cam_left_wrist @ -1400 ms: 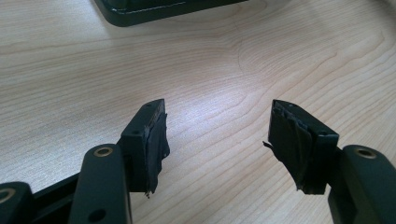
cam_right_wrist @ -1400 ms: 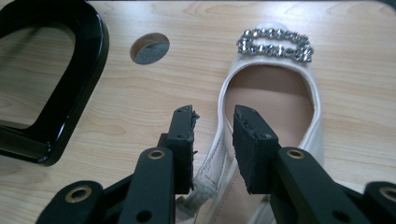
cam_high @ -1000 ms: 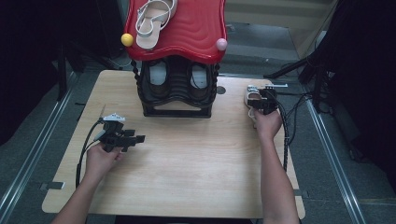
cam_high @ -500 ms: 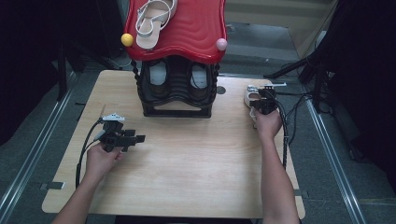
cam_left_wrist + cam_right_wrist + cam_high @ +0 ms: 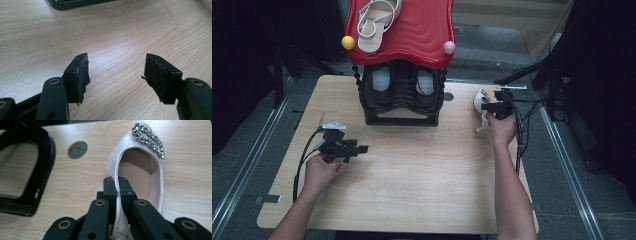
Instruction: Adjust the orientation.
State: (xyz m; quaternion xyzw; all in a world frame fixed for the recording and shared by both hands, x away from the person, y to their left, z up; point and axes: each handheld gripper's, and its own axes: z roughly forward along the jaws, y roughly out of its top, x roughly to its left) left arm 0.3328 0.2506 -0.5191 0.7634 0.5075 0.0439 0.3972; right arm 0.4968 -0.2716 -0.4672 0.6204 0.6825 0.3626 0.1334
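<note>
Right gripper is clamped on the side wall of the pale flat shoe, one jaw inside the opening, one outside. The jaws have just been closing, and the thin upper is pinched between them. In the high view the shoe lies on the table at right of centre, just right of the black shoe rack, with the right gripper on it. The rack has a red top shelf carrying a strappy sandal; dark shoes sit in the lower bay.

Left gripper sits at lower left of the frame, jaws wide apart and holding nothing; the left gripper view shows bare wood between them.

Risks, as I judge them: the grip is on a soft edge only, near the heel end, so the shoe will likely hang toe-down and swing on lifting. The upper could slide out of the pads. The rhinestone trim may catch on the rack frame if the shoe goes in at an angle. The nearby cable could snag too.
</note>
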